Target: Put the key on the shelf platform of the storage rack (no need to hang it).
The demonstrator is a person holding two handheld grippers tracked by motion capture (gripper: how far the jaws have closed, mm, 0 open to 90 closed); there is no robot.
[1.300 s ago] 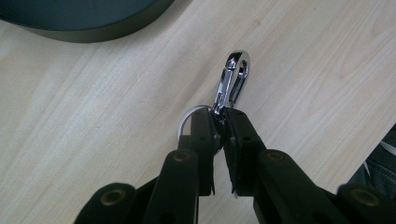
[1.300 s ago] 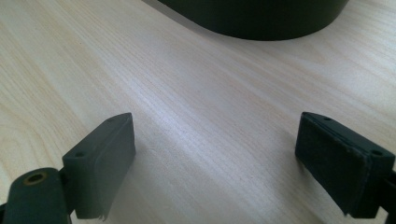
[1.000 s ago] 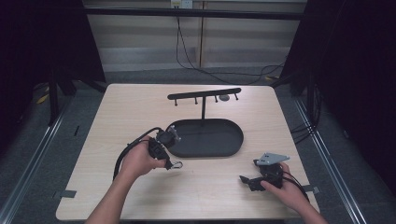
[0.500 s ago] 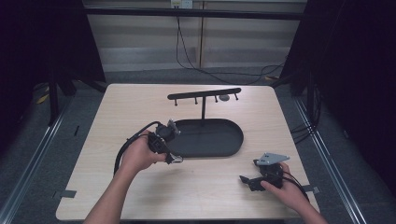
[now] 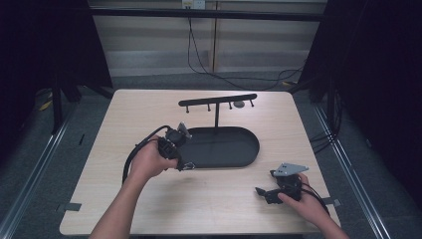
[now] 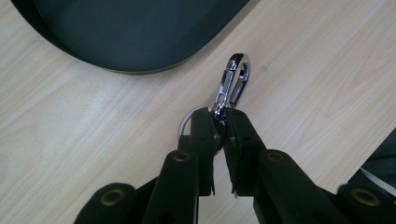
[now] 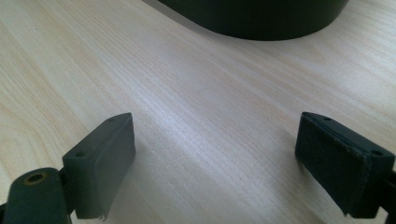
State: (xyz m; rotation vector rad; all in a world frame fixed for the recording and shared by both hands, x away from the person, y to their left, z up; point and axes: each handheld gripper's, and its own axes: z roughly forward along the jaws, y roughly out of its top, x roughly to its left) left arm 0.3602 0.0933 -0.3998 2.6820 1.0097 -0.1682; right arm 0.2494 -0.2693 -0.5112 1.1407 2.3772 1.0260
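Note:
A silver snap hook with a key ring (image 6: 231,86) sticks out from between the jaws of my left gripper (image 6: 218,128), which is shut on it just above the wooden table. In the high view that left gripper (image 5: 181,164) hovers at the left end of the black oval tray (image 5: 244,152), with the snap hook (image 5: 188,167) glinting below it. A black T-shaped rack with pegs (image 5: 218,101) rises from the tray's far side. My right gripper (image 7: 215,154) stands open, jaws wide apart over bare wood; in the high view the right gripper (image 5: 263,193) rests near the table's front right.
A small grey round thing (image 5: 239,104) hangs under the rack's bar toward its right end. The table's front edge (image 5: 199,232) lies close to the right hand. Cables (image 5: 134,154) trail from the left gripper. Dark floor surrounds the table.
The left gripper has lifted and shifted a little away from the person and to the left along the tray's left end, with the snap hook in it. The right gripper has stayed put.

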